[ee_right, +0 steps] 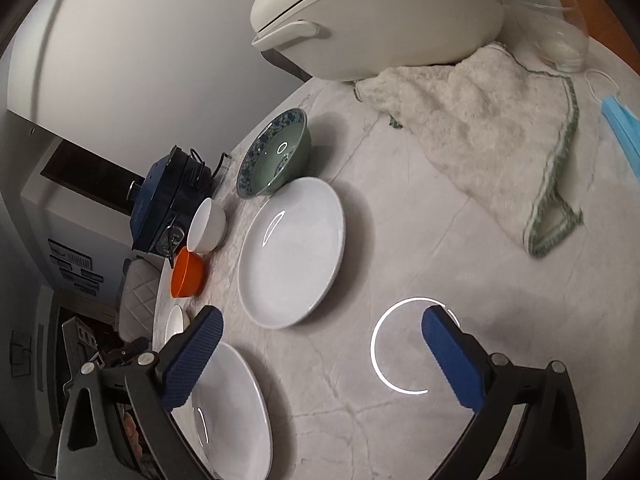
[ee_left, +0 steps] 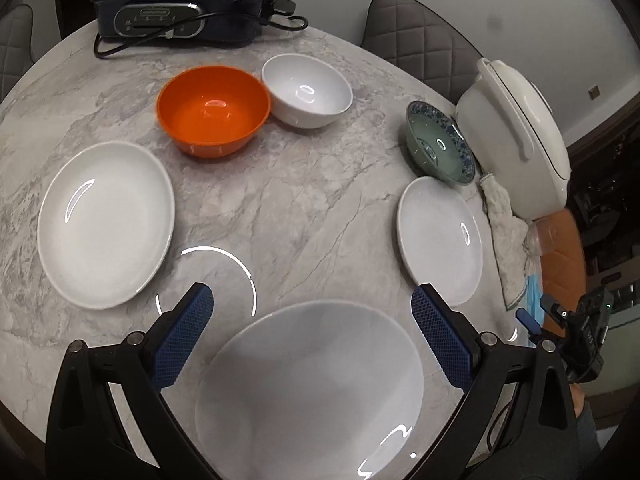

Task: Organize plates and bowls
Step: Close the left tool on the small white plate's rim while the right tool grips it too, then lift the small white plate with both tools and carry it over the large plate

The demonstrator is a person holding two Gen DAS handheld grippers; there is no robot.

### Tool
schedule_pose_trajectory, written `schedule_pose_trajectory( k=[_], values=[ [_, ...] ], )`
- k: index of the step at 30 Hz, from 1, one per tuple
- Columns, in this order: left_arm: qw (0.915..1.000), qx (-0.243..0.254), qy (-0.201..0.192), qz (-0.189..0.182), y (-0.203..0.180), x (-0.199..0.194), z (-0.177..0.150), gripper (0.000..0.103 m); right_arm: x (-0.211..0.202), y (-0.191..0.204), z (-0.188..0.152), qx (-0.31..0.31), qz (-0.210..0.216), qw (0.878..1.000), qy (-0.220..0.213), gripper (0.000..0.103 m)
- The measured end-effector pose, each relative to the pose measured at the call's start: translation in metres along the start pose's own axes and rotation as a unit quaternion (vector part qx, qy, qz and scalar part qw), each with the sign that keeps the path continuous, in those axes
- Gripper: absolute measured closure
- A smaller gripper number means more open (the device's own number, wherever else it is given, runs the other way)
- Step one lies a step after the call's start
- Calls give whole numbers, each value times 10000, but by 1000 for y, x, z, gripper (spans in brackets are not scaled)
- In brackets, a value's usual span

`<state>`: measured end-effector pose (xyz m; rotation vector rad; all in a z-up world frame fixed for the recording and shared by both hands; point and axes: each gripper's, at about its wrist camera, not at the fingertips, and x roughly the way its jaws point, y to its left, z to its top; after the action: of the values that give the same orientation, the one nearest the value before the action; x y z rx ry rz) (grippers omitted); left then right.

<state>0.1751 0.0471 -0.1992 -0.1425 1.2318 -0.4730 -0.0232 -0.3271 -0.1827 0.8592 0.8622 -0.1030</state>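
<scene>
Across the marble tabletop (ee_left: 304, 208) the crockery lies scattered: three white plates, an orange bowl (ee_left: 213, 110) touching a white bowl (ee_left: 307, 90), and a patterned green bowl (ee_left: 439, 142) just beside the right-hand plate (ee_left: 440, 240). The left gripper (ee_left: 312, 312) hangs over the nearest plate (ee_left: 312, 392) with its jaws spread wide and holding nothing. The right gripper (ee_right: 322, 332) is likewise spread and empty, above bare marble between two plates.

The main risk is a poor hold on a shallow plate. These plates sit flat on smooth stone, so a jaw sliding under a rim may push the plate along instead of lifting it, and the nearest plate appears to lie close to the table's edge, though the fisheye bend makes that hard to judge. A glazed rim pinched at one side could also tip and slip out. Stacking the bowls carelessly could knock the orange one into its white neighbour.

Only the left wrist view shows the far-left plate (ee_left: 106, 224) in full and the dark electric cooker (ee_left: 188, 0) with its trailing cord. Only the right wrist view shows the crumpled cloth (ee_right: 480, 132) spread out, a clear glass (ee_right: 560, 28) beside the white rice cooker (ee_right: 380, 12), and a blue face mask (ee_right: 620, 124) at the side.
</scene>
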Motion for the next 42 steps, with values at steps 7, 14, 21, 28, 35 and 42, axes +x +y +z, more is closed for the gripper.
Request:
schedule_pose_trajectory(
  k=[7, 14, 21, 28, 35, 42],
  values=[
    [9957, 678, 571, -263, -49, 55, 49, 3, 39, -7, 58, -176, 740, 9937, 827, 8],
    [9892, 886, 1004, -598, -66, 120, 69, 5, 80, -10, 75, -158, 855, 9887, 1223, 16],
    [9819, 1102, 1334, -765, -76, 152, 76, 31, 98, -17, 78, -128, 834, 9853, 1483, 28],
    [9769, 1110, 1606, -870, -78, 173, 73, 42, 112, -21, 82, -206, 831, 9810, 1739, 37],
    [9740, 1170, 1698, -936, -85, 185, 70, 59, 123, -17, 86, -355, 832, 9751, 2023, 49],
    [9723, 1185, 1813, -880, -93, 194, 67, 83, 132, -22, 88, -149, 708, 9730, 2191, 75]
  ],
)
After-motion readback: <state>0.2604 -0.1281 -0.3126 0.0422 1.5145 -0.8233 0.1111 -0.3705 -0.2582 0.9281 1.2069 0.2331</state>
